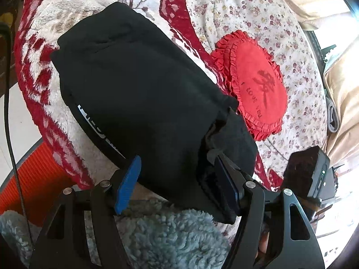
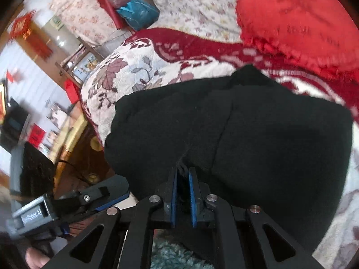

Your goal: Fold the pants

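Black pants [image 1: 139,103] lie folded on the blanket [image 1: 51,18] beside a red cushion [image 1: 258,85]; left gripper [image 1: 177,179] spread, right gripper [image 2: 182,177] pinching the near edge, likely releasing next

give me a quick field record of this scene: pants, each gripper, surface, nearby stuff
pants: black, folded into a compact bundle
left gripper: open, fingers straddling the bundle's near end
right gripper: shut on the pants' near edge
surface: red and white blanket over a floral sheet
nearby: red frilled cushion beside the pants
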`<move>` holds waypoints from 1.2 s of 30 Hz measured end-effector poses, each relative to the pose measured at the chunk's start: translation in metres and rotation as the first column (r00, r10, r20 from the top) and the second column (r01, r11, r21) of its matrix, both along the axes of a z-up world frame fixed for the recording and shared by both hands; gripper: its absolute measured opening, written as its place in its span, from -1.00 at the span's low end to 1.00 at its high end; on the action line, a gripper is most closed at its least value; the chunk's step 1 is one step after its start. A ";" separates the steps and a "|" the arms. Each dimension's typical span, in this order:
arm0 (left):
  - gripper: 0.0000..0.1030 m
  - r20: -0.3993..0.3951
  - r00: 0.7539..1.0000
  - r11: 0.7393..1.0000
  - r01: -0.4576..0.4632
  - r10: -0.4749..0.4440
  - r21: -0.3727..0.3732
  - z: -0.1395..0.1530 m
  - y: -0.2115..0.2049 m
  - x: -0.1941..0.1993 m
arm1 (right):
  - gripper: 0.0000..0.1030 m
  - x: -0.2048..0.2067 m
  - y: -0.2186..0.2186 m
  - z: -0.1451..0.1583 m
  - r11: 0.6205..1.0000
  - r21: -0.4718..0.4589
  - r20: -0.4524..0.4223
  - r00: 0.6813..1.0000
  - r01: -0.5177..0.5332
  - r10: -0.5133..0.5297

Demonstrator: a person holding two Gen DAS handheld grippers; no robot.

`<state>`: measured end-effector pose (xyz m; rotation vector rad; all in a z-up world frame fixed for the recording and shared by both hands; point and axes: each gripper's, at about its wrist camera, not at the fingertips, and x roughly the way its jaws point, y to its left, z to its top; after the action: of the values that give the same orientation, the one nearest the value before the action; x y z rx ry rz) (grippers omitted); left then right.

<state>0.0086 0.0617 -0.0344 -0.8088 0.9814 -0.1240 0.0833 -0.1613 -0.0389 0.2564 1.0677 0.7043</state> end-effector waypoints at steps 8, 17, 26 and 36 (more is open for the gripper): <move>0.30 0.017 1.000 1.000 -0.005 0.005 0.018 0.004 -0.003 -0.001 | -0.64 -0.013 -0.024 0.024 0.985 0.172 0.029 1.000 -0.016 0.011; 0.30 0.190 0.888 0.896 0.370 -0.419 0.245 0.049 -0.059 0.029 | -0.58 -0.048 -0.128 0.045 0.958 0.013 0.165 0.944 0.288 -0.286; -0.83 0.073 0.787 0.722 0.519 -0.612 0.458 -0.003 -0.096 0.055 | -0.84 -0.055 -0.109 0.011 0.985 -0.103 0.113 0.985 0.139 -0.127; -0.82 0.249 0.751 0.776 0.509 -0.612 0.373 0.047 -0.092 0.065 | -0.90 -0.033 -0.122 0.007 0.978 -0.050 0.081 0.977 0.204 -0.199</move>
<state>0.0734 -0.0299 0.0122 -0.1792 0.8403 -0.6289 0.0506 -0.2833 -0.0315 0.2819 0.9727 0.4963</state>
